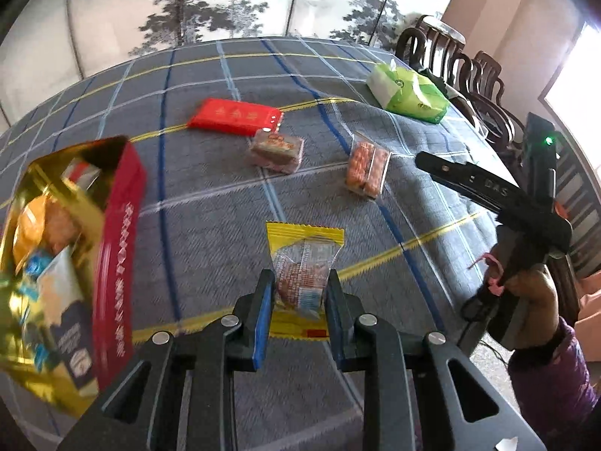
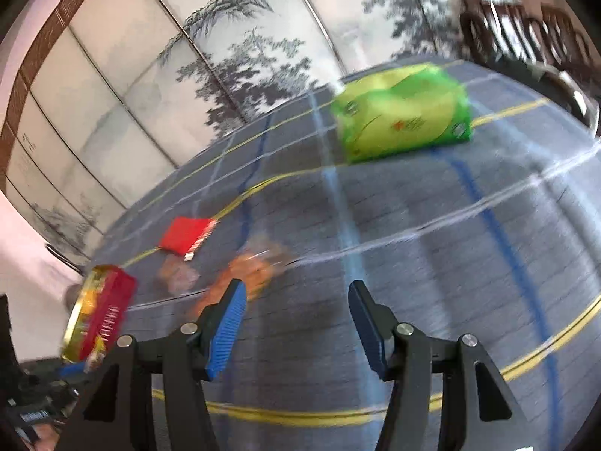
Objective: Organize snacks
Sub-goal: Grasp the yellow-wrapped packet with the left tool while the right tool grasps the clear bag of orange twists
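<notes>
Nearest in the left wrist view, a yellow-edged snack packet [image 1: 302, 276] is gripped by the left gripper [image 1: 298, 293], its jaws closed on the clear middle of the wrapper so that the packet is held upright, its yellow top edge pointing away from the camera. The packet is taken as the landmark. To its left, close by and tilted, a red tin with a gold interior [image 1: 67, 263] is seen, already holding several wrapped snacks. To the right of the packet, the right gripper [image 1: 422, 159] is held by a hand [image 1: 533, 285] in a purple sleeve. In the right wrist view the right gripper [image 2: 296, 300] is shown with its jaws spread wide and nothing between them, above the plaid-covered bench [image 2: 432, 263]; that view is blurred. Beyond the packet, slightly to the right, a clear pack of orange biscuits [image 1: 366, 169] lies on the bench [image 1: 210, 203], and beyond the packet, slightly to the left, a clear-wrapped brown cake [image 1: 276, 150] is seen. Just behind the cake, touching or nearly touching it, a flat red packet [image 1: 234, 116] is laid. Farther still and to the right, near the far bench edge, a green tissue pack [image 1: 409, 92] rests. Behind it, dark wooden chairs [image 1: 450, 64] are lined along the bench, and a screen painted with trees [image 1: 225, 3] closes the background.
</notes>
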Tool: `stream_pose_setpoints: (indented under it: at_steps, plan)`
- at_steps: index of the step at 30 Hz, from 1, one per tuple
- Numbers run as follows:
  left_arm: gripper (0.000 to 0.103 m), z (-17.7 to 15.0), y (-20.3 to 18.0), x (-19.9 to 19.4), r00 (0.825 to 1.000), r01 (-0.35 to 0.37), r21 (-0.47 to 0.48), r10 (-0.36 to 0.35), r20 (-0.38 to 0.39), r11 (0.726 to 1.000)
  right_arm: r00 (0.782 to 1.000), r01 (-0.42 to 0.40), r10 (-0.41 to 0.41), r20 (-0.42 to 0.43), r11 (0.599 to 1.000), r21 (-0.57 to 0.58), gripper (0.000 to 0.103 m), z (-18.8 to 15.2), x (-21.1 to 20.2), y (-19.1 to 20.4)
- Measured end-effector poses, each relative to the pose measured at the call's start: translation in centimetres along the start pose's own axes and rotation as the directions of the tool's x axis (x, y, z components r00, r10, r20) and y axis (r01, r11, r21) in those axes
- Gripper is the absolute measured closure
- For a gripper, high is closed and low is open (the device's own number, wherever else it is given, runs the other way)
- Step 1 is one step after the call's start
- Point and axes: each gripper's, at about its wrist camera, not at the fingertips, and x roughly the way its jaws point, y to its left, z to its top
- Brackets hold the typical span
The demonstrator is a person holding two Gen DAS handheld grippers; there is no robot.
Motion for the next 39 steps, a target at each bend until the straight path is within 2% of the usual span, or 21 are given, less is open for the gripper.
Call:
stream_pose_setpoints:
  at_steps: [2,6,9,11,16,21,25,26,28,31,34,39]
  plan:
    - [0.08,-0.5,0.3,-0.7,1.0,0.002,-0.005,-0.002,0.001,1.0,1.0,-0.018,0.019,-0.022,1.0,0.015,0.045,-0.2,0.6,1.7]
    - [0.08,-1.2,0.8,-2.0,1.0,-0.001,-0.009,0.001,0.021,1.0,0.999,0.008,-0.006,-0.052,0.999,0.034,0.045,-0.2,2.2,4.5]
    - [0.08,-1.6,1.2,-3.0,0.999,0.003,-0.014,-0.003,0.041,1.0,0.994,0.073,-0.069,-0.083,0.996,0.047,0.045,-0.4,3.8,6.0]
    - [0.08,-1.7,1.5,-3.6,0.999,0.009,-0.015,-0.009,0.05,1.0,0.982,0.164,-0.16,-0.105,0.986,0.038,0.045,-0.6,5.2,6.7]
    - [0.08,-2.0,2.3,-4.3,0.998,0.026,-0.023,-0.025,0.06,0.999,0.97,0.233,-0.231,-0.069,0.972,0.022,0.044,-0.6,6.2,7.9]
    - [0.08,-2.4,2.8,-4.5,0.998,0.035,-0.032,-0.033,0.058,0.999,0.948,0.309,-0.312,-0.061,0.95,-0.054,0.038,-1.0,6.9,9.7]
    - [0.079,-2.4,3.2,-4.8,0.997,0.034,-0.036,-0.032,0.065,0.999,0.925,0.368,-0.379,-0.032,0.913,-0.178,0.04,-2.1,7.4,11.3]
    - [0.079,-2.5,3.3,-4.9,0.997,0.032,-0.036,-0.029,0.068,0.999,0.924,0.369,-0.382,-0.026,0.906,-0.206,0.041,-2.4,7.5,11.5]
    - [0.079,-2.5,3.5,-5.1,0.997,0.034,-0.043,-0.031,0.07,0.999,0.93,0.346,-0.368,-0.022,0.893,-0.289,0.065,-2.9,7.4,12.0]
    - [0.079,-2.6,3.8,-5.6,0.997,0.029,-0.05,-0.025,0.078,0.998,0.946,0.283,-0.321,-0.044,0.886,-0.367,0.066,-2.8,7.0,11.9]
    - [0.079,-2.9,4.0,-6.2,0.996,0.021,-0.059,-0.016,0.083,0.998,0.962,0.221,-0.263,-0.068,0.903,-0.37,0.066,-2.5,6.0,10.6]
    - [0.079,-3.4,4.6,-7.3,0.995,0.01,-0.083,-0.002,0.095,0.997,0.969,0.225,-0.245,-0.024,0.922,-0.315,0.066,-1.7,3.8,8.3]
